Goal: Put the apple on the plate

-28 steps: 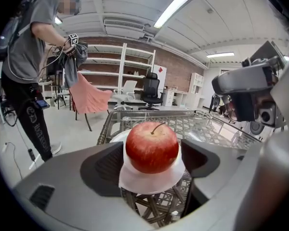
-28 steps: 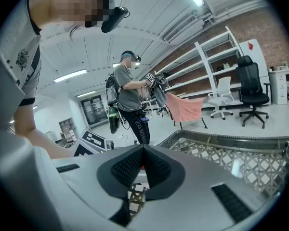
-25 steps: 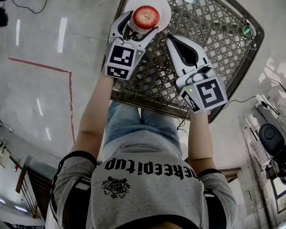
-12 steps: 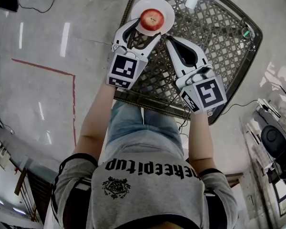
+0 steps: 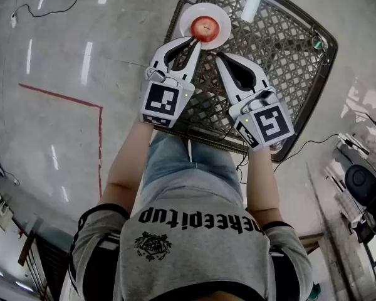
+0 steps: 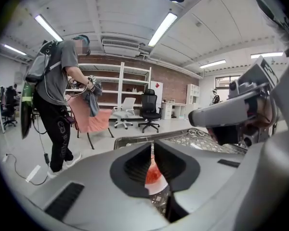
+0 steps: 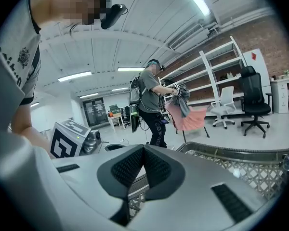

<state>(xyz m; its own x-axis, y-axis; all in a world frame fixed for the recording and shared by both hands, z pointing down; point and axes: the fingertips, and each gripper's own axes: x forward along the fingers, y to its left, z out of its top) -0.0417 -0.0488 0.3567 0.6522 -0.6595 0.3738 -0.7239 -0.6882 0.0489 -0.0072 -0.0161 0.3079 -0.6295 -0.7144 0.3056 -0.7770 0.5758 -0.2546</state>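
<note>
Resting on white plate (image 5: 189, 17), round red apple (image 5: 206, 28), paler top

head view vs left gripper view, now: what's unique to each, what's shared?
Head view only: the red floor-tape line and the wearer's grey printed shirt.
Left gripper view only: a standing person in a grey shirt, a pink chair, a black office chair and white shelving.
Both: the red apple on the round white plate, the dark lattice table, the left gripper, its jaws closing with nothing between them, and the right gripper.
</note>
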